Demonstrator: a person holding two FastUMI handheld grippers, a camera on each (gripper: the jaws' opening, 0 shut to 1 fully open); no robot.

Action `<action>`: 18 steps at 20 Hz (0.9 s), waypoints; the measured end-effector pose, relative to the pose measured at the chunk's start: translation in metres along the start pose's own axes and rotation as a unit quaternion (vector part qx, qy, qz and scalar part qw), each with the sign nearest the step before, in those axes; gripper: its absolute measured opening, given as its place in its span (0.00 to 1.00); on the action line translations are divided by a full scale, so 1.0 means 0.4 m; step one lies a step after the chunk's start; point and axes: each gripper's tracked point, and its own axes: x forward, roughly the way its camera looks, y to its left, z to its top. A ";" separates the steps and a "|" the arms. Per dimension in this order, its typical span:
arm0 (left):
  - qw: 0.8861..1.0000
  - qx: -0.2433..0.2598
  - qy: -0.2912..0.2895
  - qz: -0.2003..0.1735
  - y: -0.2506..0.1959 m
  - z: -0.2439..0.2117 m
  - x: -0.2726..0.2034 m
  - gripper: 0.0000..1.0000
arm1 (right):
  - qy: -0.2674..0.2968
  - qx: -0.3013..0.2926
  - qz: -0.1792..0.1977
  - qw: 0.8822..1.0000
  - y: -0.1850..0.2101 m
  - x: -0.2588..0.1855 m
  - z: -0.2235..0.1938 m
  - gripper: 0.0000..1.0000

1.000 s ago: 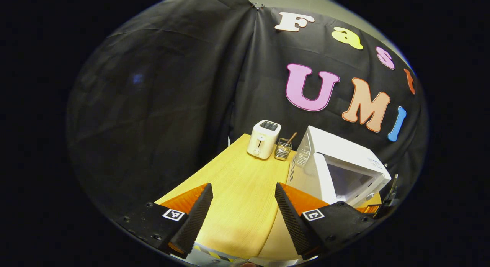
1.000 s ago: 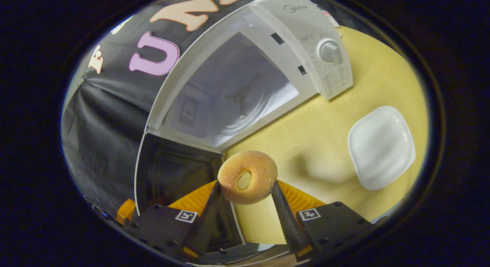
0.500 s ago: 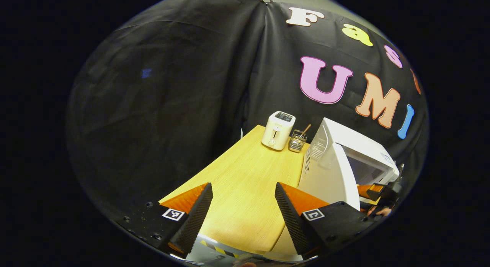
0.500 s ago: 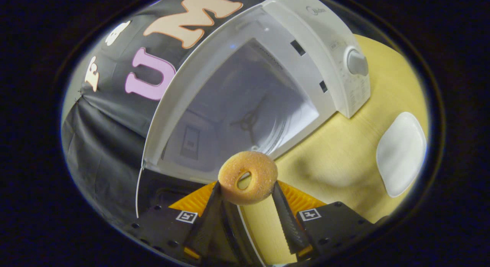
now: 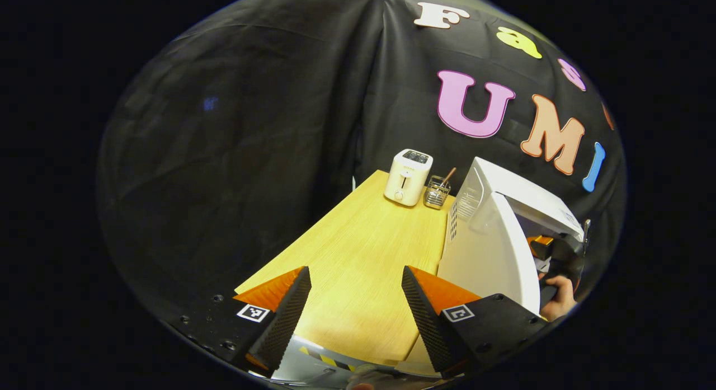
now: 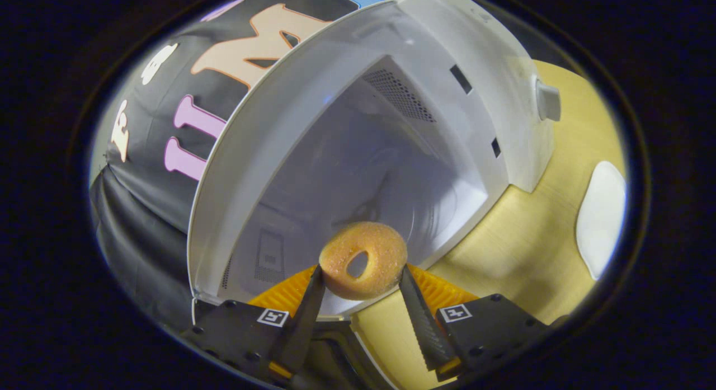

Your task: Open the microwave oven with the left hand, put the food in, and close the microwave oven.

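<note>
The white microwave (image 6: 503, 82) stands with its door swung open and its pale cavity (image 6: 363, 177) facing me in the right gripper view. My right gripper (image 6: 361, 278) is shut on a sugared doughnut (image 6: 362, 259), held at the cavity's mouth. In the left gripper view the microwave (image 5: 520, 197) sits at the right, its open door (image 5: 486, 255) seen from outside. Beyond the door's edge are the right gripper (image 5: 551, 250) and the hand (image 5: 556, 297) holding it. My left gripper (image 5: 355, 300) is open over the wooden table (image 5: 358, 255), left of the door.
A white toaster (image 5: 408, 177) and a wire holder with utensils (image 5: 436, 191) stand at the table's far end by the black cloth wall. A white square plate (image 6: 601, 216) lies on the table right of the microwave. The table's near edge runs just under my left fingers.
The right gripper has carried the doughnut forward to the microwave's opening, and the cavity now looms larger. The left gripper has drifted slightly, staying open beside the door.
</note>
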 end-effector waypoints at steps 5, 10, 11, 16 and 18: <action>1.000 -0.009 0.018 0.004 0.026 -0.027 0.015 0.96 | -0.026 -0.001 -0.017 1.000 0.012 0.047 0.010 0.74; 0.999 -0.009 0.031 -0.001 0.036 -0.050 0.025 0.96 | -0.033 0.003 -0.035 0.999 0.006 0.096 0.011 0.74; 0.999 -0.006 0.032 -0.004 0.034 -0.052 0.023 0.96 | -0.038 0.003 -0.033 0.999 0.010 0.102 0.014 0.75; 0.999 0.003 0.042 -0.016 0.013 -0.071 0.012 0.96 | -0.046 -0.005 -0.026 0.999 0.015 0.104 0.027 0.84; 0.999 0.001 0.043 -0.020 0.003 -0.073 0.007 0.95 | -0.058 -0.018 -0.026 0.998 0.009 0.097 0.044 0.98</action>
